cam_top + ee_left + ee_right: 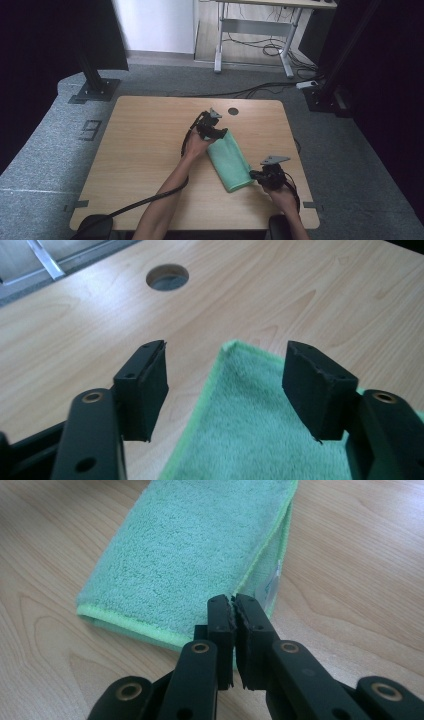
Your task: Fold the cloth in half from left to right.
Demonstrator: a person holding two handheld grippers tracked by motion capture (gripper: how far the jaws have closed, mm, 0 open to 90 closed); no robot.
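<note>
A light wooden tabletop (150, 150) fills the scene, with a round cable hole (233, 111) near its far edge. A green towel (229, 160), folded into a long narrow strip, lies on the tabletop just below and to the right of that hole, running diagonally toward the person's side.

The left gripper (218, 133) sits at the towel's far end, nearest the hole. Its fingers (147, 385) stand apart, straddling the far corner of the towel without pressing on it, so that end lies free.

The right gripper (256, 175) is at the towel's near end, farthest from the hole. Its fingers (220, 625) are together, clamped on the towel's near corner at the open edges.

The fold looks finished at the far end. To do the release well, the right fingers should likely open before lifting, so the layers stay aligned and flat.
</note>
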